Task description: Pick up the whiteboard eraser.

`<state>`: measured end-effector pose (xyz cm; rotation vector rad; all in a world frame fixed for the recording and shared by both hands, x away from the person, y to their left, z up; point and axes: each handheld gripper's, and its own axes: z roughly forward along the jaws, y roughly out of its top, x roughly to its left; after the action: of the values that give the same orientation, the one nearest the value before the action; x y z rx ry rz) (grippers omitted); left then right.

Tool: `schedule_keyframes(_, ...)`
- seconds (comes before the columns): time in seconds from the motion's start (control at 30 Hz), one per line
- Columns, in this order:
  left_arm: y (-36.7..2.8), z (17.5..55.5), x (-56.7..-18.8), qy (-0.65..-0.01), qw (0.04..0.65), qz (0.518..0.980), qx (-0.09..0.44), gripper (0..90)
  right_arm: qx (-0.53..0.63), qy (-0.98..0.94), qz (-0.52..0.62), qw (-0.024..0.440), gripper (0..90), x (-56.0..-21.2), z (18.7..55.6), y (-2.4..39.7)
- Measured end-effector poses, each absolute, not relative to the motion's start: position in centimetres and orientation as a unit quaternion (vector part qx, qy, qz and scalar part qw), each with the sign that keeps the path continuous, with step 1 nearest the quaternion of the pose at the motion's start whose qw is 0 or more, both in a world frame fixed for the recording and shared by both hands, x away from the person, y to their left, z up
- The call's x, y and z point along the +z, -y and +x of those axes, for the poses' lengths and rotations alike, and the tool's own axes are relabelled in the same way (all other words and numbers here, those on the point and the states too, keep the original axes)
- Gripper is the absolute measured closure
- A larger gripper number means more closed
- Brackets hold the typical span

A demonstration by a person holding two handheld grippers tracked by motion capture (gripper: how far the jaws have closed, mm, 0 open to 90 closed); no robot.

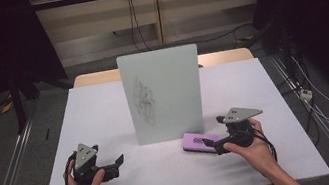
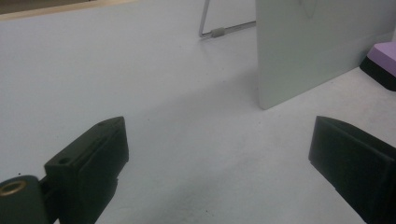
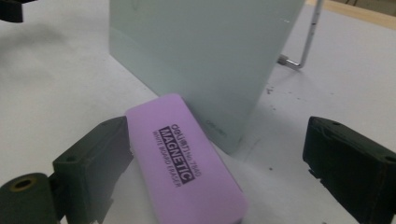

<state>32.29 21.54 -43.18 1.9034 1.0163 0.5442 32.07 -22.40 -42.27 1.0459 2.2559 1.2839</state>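
A pale whiteboard stands upright mid-table, with dark scribbles on its face. At its foot, to the right, a purple magnetic eraser lies flat on the table. My right gripper is just right of the eraser and points at it. In the right gripper view the eraser lies between the wide jaws of my right gripper, close to the left one, and nothing presses on it. My left gripper rests on the table left of the board. It is open, with bare table between its jaws.
The white table has its front edge just behind both hands. A wire stand props up the board from behind. Cables and a plug lie on the floor at the right. Metal rails run along both sides.
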Motion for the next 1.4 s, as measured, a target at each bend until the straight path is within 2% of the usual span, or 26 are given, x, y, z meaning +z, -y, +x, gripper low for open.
schedule_keyframes(0.4,-21.7,32.2,-43.1,-0.407,0.443,0.769,0.217,4.9,0.414,-0.829,0.348,0.142,7.1,-41.3,34.0,21.2)
schedule_keyframes(0.67,-22.0,32.3,-43.1,-0.409,0.439,0.77,0.218,4.9,0.381,-0.855,0.335,0.105,10.8,-41.7,34.7,20.4)
schedule_keyframes(1.13,-21.8,32.3,-43.1,-0.406,0.441,0.771,0.215,5.0,0.355,-0.88,0.305,0.076,20.5,-41.8,35.4,20.1)
schedule_keyframes(1.4,-21.6,32.4,-43.2,-0.404,0.441,0.772,0.214,5.0,0.329,-0.903,0.269,0.067,31.0,-42.1,35.3,19.2)
